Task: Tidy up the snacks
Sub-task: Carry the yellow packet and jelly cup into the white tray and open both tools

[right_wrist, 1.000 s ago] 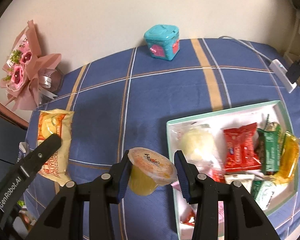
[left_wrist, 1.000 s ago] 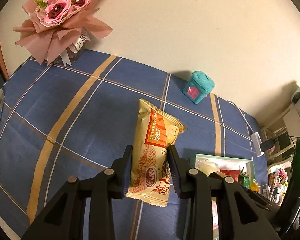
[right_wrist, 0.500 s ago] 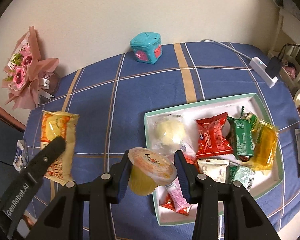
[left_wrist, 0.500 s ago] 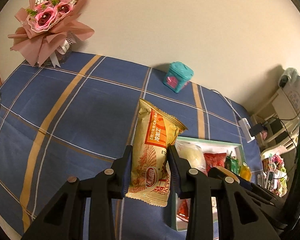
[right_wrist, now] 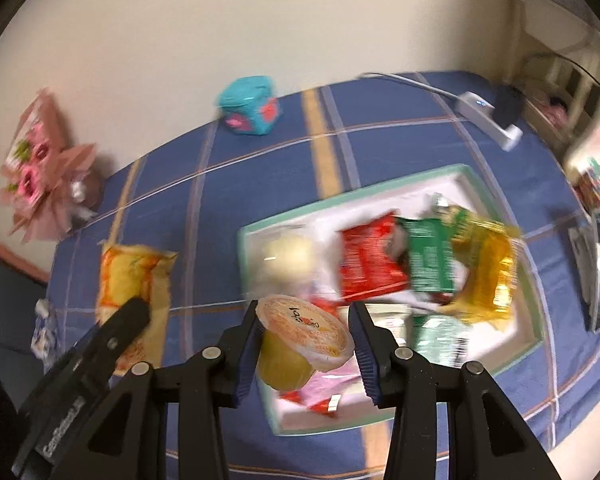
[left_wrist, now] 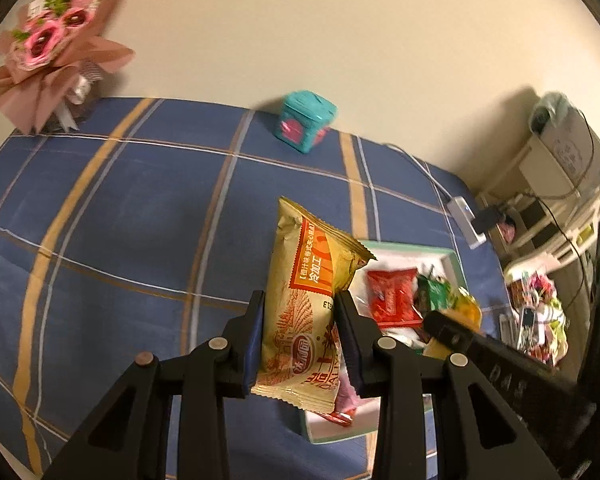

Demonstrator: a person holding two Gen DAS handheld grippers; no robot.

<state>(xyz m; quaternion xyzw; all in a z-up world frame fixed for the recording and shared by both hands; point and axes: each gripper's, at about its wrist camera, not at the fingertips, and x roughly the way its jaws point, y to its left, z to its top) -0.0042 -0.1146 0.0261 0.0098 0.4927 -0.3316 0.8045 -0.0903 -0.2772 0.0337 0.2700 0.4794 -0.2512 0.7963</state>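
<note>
My left gripper [left_wrist: 299,338] is shut on a tan and orange snack packet [left_wrist: 306,312], held upright above the blue checked cloth, at the left edge of the snack tray [left_wrist: 456,258]. In the right wrist view that packet [right_wrist: 130,276] shows at the left with the left gripper's finger [right_wrist: 120,326] across it. My right gripper [right_wrist: 306,346] is shut on a yellow jelly cup [right_wrist: 300,340] with an orange foil lid, over the near left corner of the green-rimmed white tray [right_wrist: 470,178]. Red, green and yellow packets [right_wrist: 424,256] and a pale round bun [right_wrist: 286,258] lie in the tray.
A teal box [right_wrist: 250,106] stands by the wall at the back. A pink flower bouquet [right_wrist: 40,168] leans at the far left. A white power strip with cable [right_wrist: 488,118] lies at the back right. Cluttered shelves [left_wrist: 560,208] stand past the table's right end.
Both grippers have swept to the right over the cloth with their snacks. The tray has come under them; the jelly cup now hangs over its near left corner.
</note>
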